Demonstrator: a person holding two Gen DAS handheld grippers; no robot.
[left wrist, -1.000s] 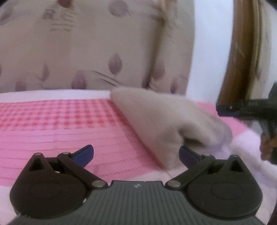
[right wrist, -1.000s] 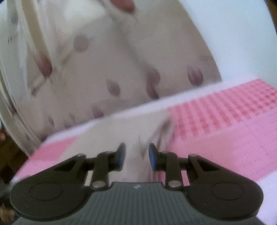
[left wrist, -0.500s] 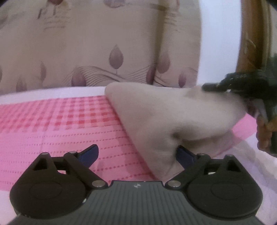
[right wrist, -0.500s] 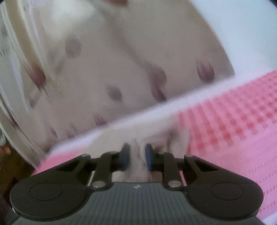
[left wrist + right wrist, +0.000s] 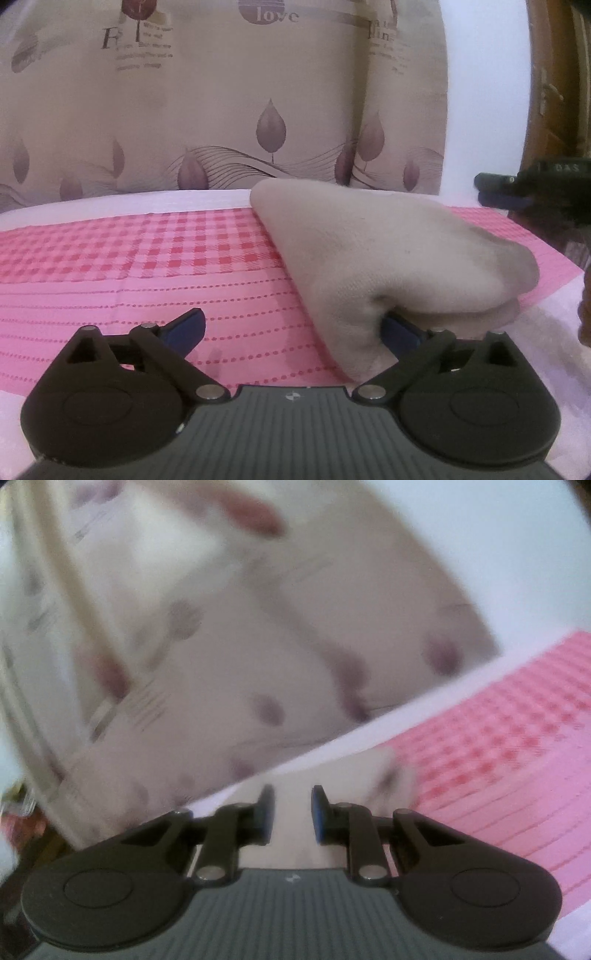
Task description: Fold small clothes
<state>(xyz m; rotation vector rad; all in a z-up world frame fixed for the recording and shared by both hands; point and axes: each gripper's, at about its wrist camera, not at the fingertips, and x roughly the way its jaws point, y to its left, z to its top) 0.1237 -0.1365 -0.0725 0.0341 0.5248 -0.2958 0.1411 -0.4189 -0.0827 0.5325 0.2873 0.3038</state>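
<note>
One beige garment (image 5: 388, 251) on pink checked cover (image 5: 147, 266), leaf-print curtain (image 5: 221, 110) behind, left claw (image 5: 291, 326) opening, garment between, right claw (image 5: 290, 806) barely apart.

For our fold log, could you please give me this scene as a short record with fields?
surface: pink checked sheet
cloth: beige, folded over, lying on the sheet
left gripper: jaws opening, wide; one finger tucked under the cloth's near fold
right gripper: narrow gap, nothing gripped
backdrop: leaf-print curtain
</note>
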